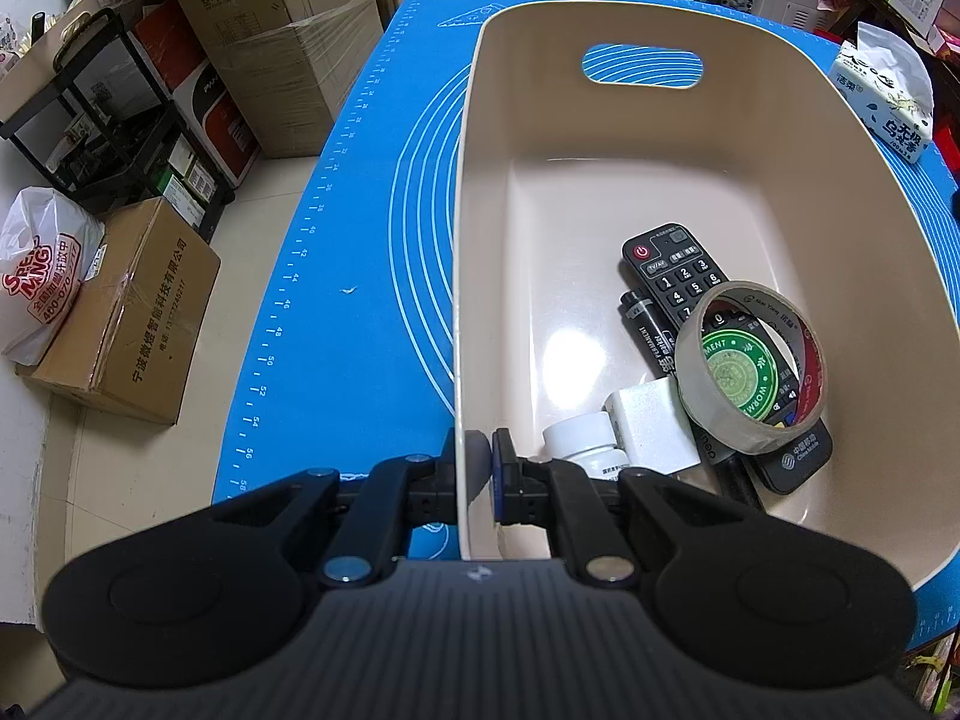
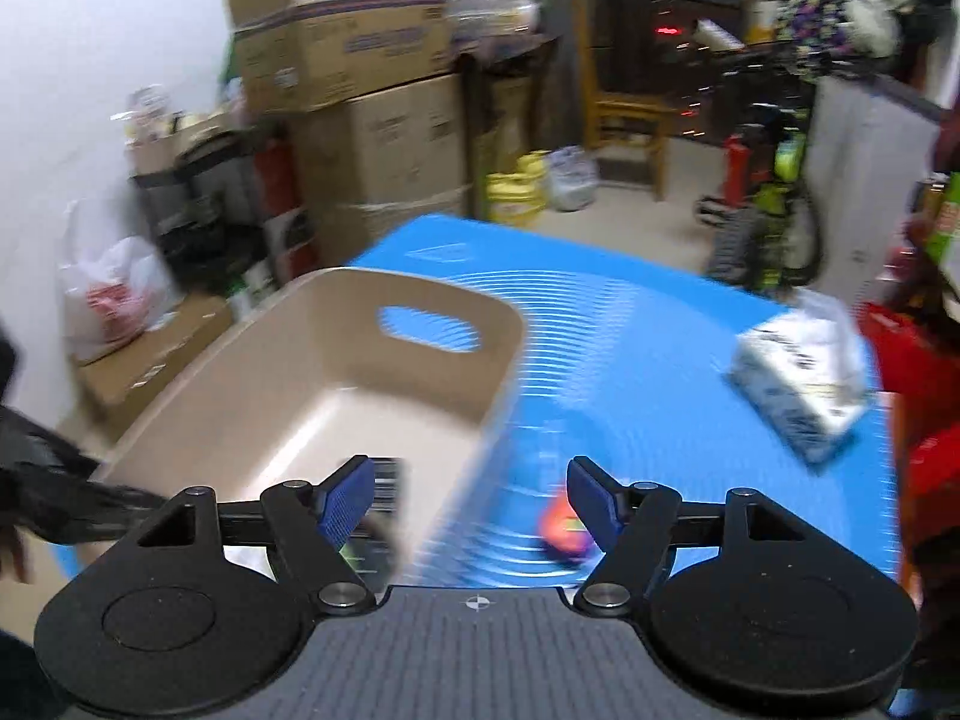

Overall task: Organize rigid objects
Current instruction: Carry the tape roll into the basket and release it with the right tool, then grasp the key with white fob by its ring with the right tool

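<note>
While the left gripper (image 1: 474, 459) has its jaws clenched on the near-left wall of the beige bin (image 1: 750, 138), pinning it to the blue mat (image 1: 336, 276), the right gripper (image 2: 471, 501) is the free one, jaws released wide with nothing between them. The remote (image 1: 678, 276), marker (image 1: 648, 330), tape roll (image 1: 750, 360) and a white bottle (image 1: 585, 438) are already piled in the bin's near end. What's left, I reckon, is a blurry orange-pink thing (image 2: 561, 531) on the surface just right of the bin, low by the right jaw. So it's the right hand's pick. Its long axis I can't tell, too smeared.
</note>
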